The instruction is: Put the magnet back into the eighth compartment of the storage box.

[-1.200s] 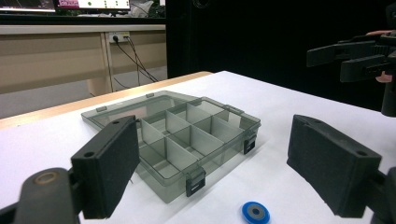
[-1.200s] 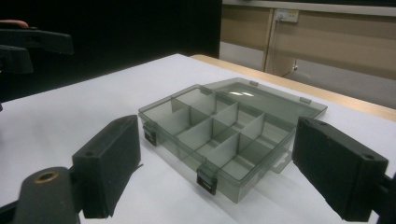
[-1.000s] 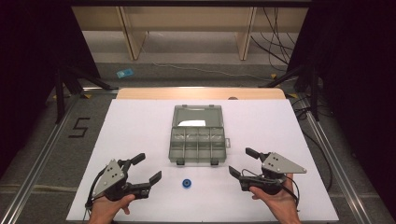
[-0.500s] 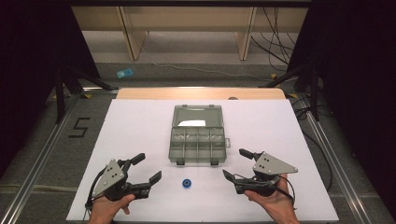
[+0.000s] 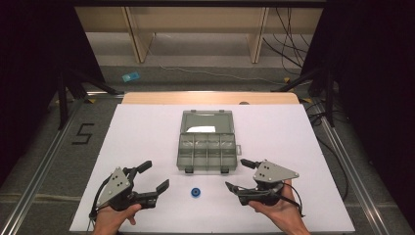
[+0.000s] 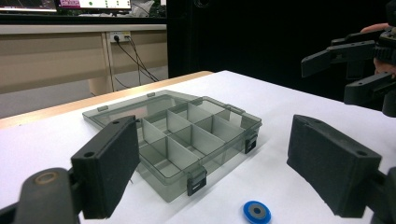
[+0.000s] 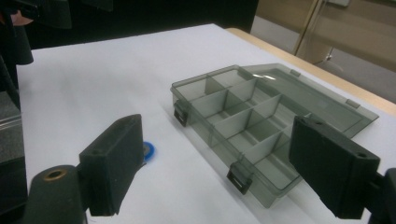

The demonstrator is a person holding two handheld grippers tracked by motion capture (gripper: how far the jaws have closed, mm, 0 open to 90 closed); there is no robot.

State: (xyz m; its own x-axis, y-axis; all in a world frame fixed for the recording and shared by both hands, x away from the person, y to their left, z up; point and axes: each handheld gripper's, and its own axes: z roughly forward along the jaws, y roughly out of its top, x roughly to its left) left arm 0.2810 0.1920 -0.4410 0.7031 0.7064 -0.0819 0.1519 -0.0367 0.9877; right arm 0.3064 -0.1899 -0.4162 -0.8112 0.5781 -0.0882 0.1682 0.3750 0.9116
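Note:
A smoky grey clear compartment box (image 5: 207,147) lies open in the middle of the white table, its lid flat behind it and its cells empty. A small blue disc (image 5: 196,192) lies just in front of it. My left gripper (image 5: 156,175) rests at the near left, open, with nothing between its pads. My right gripper (image 5: 236,174) is at the near right, pointing left toward the disc. Its jaws have just been closing a little, stand open and hold nothing. The left gripper view shows the box (image 6: 187,135), the disc (image 6: 256,211) and the right gripper (image 6: 345,70). The right gripper view shows the box (image 7: 247,116) and the disc (image 7: 148,151).
The white table (image 5: 147,132) has a wooden strip along its far edge. Metal rails run along both sides. Beyond the table are a floor with cables and wooden furniture legs.
My right gripper has shifted a little to the left, toward the blue disc. The left gripper, box and disc have not moved.

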